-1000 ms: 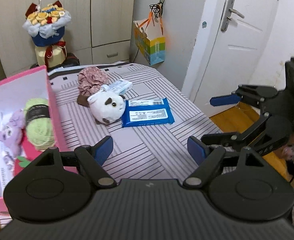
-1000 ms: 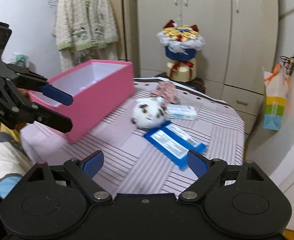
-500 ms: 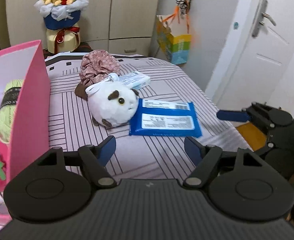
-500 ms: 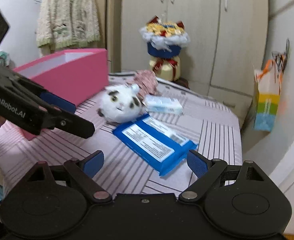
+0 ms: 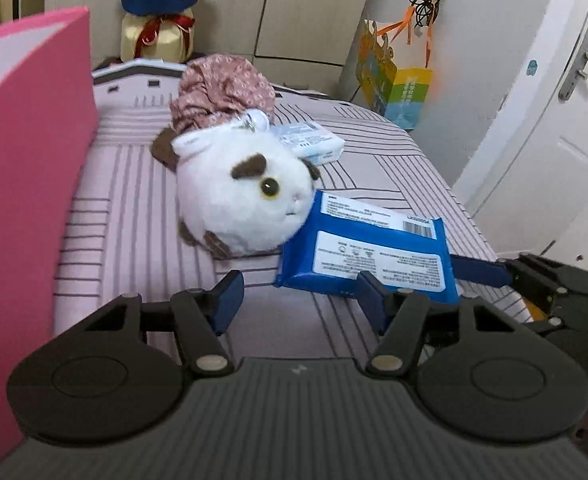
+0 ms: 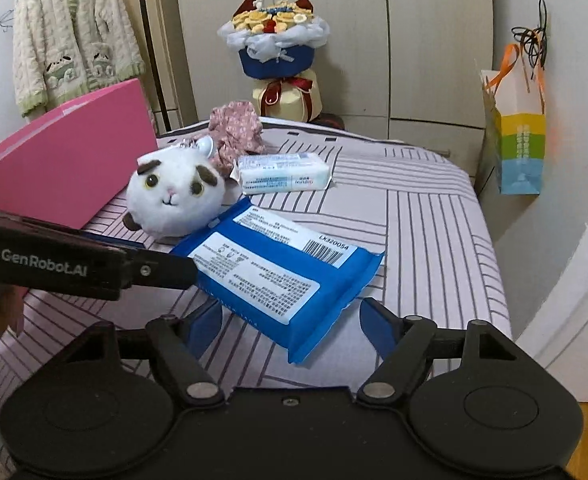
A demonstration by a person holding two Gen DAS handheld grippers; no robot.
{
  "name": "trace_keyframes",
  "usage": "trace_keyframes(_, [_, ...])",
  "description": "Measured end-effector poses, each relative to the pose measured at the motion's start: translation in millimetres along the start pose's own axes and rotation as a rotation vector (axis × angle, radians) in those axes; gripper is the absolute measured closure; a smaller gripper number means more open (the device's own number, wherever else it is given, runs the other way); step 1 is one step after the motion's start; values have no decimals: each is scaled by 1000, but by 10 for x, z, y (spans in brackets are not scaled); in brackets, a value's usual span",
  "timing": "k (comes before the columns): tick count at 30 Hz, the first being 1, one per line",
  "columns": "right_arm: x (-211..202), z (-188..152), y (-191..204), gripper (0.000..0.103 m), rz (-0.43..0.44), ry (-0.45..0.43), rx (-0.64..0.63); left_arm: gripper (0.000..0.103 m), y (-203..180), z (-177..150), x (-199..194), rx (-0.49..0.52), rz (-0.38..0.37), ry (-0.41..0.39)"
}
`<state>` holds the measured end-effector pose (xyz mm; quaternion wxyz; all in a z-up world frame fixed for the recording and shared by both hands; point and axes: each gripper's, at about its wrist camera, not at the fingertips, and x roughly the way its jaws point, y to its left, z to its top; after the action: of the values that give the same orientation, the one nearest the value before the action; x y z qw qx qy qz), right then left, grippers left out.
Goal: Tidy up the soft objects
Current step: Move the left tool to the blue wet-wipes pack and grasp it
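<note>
A white round plush toy [image 5: 246, 196] with brown patches lies on the striped bed, its side against a blue wipes pack [image 5: 368, 256]. The plush [image 6: 174, 196] and the blue pack [image 6: 282, 268] show in the right wrist view too. Behind them lie a white tissue pack [image 6: 282, 174] and a pink floral cloth [image 6: 236, 128]. My left gripper [image 5: 298, 300] is open and empty just before the plush and the pack's near edge. My right gripper [image 6: 290, 328] is open and empty, its fingers on either side of the blue pack's near corner. A pink box [image 5: 26, 184] stands on the left.
A bouquet [image 6: 278, 40] stands behind the bed against the wardrobe. A colourful paper bag [image 6: 518, 144] hangs on the wall at right. A white door [image 5: 566, 120] is to the right of the bed. A knitted cardigan [image 6: 70, 40] hangs at the back left.
Both grippers have moved forward and lower toward the plush and the blue pack, which now look much larger. The inside of the pink box has gone out of view.
</note>
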<state>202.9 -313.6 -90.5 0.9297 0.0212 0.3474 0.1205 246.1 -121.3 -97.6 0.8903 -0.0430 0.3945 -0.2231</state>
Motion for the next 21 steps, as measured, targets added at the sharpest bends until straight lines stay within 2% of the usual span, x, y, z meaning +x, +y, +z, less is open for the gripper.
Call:
trace_keyframes(7, [55,28,54,20,11,-4,-14,42,-30,33,94,-31,-66,-24])
trace_keyframes(11, [80,29,99,14,9,-2,-38,41,3,70,123,-67,-83,-26])
trace_keyframes(21, [131,52,119,9,-31,9,-55,36,-39,50,141,-51,-45,-71])
